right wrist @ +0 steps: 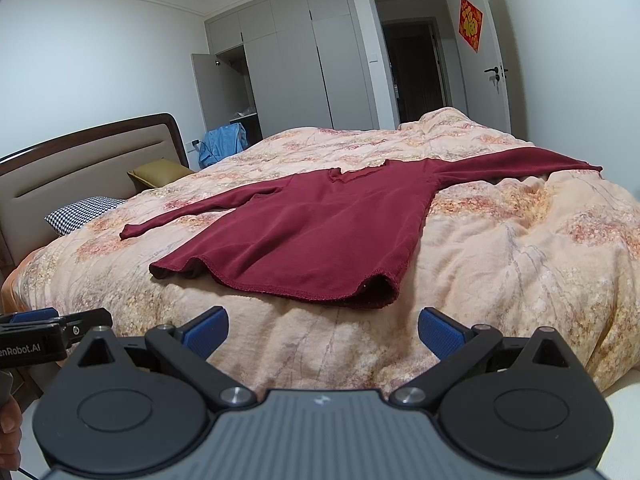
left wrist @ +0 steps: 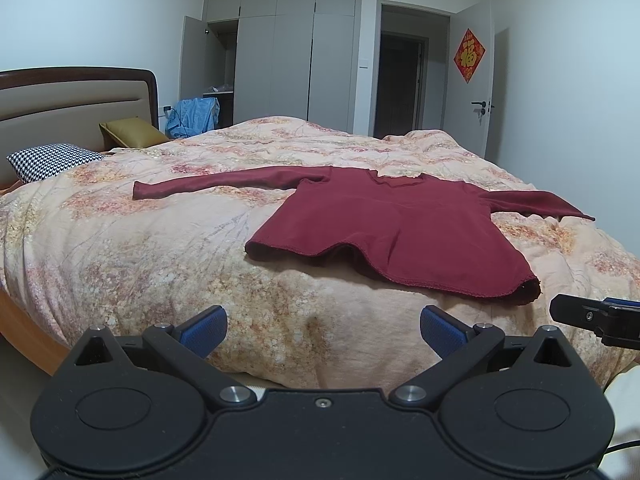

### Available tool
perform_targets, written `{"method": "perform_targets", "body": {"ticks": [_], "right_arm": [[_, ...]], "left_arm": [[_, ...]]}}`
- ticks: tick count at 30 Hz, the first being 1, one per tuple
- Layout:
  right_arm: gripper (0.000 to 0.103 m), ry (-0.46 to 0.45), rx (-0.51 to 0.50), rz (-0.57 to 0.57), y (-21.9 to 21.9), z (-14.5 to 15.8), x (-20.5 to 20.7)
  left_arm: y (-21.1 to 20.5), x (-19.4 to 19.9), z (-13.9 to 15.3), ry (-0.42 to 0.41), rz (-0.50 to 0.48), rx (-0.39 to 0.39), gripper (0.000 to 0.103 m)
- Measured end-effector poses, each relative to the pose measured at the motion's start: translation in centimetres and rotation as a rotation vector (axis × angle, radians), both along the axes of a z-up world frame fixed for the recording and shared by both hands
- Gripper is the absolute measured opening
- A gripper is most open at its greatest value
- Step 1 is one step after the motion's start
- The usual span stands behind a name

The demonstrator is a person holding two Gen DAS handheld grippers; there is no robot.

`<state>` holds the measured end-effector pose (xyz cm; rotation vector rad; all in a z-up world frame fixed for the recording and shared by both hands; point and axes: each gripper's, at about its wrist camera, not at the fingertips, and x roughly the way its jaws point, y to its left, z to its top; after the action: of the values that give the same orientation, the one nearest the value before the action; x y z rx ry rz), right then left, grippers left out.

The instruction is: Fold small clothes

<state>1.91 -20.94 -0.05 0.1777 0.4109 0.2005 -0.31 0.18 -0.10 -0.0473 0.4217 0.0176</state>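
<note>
A dark red long-sleeved top point(left wrist: 392, 224) point(right wrist: 320, 224) lies flat on the floral quilt point(left wrist: 160, 240) point(right wrist: 520, 248), sleeves spread to both sides and its hem toward me. My left gripper point(left wrist: 322, 330) hangs open just short of the bed's near edge, left of the hem, with nothing between its blue pads point(left wrist: 208, 330). My right gripper point(right wrist: 322, 330) is open too, a little below the hem's right corner point(right wrist: 380, 288). Each gripper shows at the edge of the other's view: the right gripper point(left wrist: 600, 318), the left gripper point(right wrist: 52, 328).
A headboard point(left wrist: 72, 100) with a houndstooth pillow point(left wrist: 52, 160) and an olive pillow point(left wrist: 132, 132) stands at the left. Behind the bed are a grey wardrobe point(left wrist: 296, 48) with one door open, a blue garment point(left wrist: 196, 114) and an open doorway point(left wrist: 404, 76).
</note>
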Motion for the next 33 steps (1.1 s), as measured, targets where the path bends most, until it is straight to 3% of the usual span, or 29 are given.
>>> {"method": "perform_targets", "body": {"ticks": [33], "right_arm": [[0.103, 0.013, 0.002, -0.005, -0.06, -0.1, 0.11]], "left_arm": [[-0.27, 0.04, 0.16, 0.001, -0.002, 0.001, 0.102]]}}
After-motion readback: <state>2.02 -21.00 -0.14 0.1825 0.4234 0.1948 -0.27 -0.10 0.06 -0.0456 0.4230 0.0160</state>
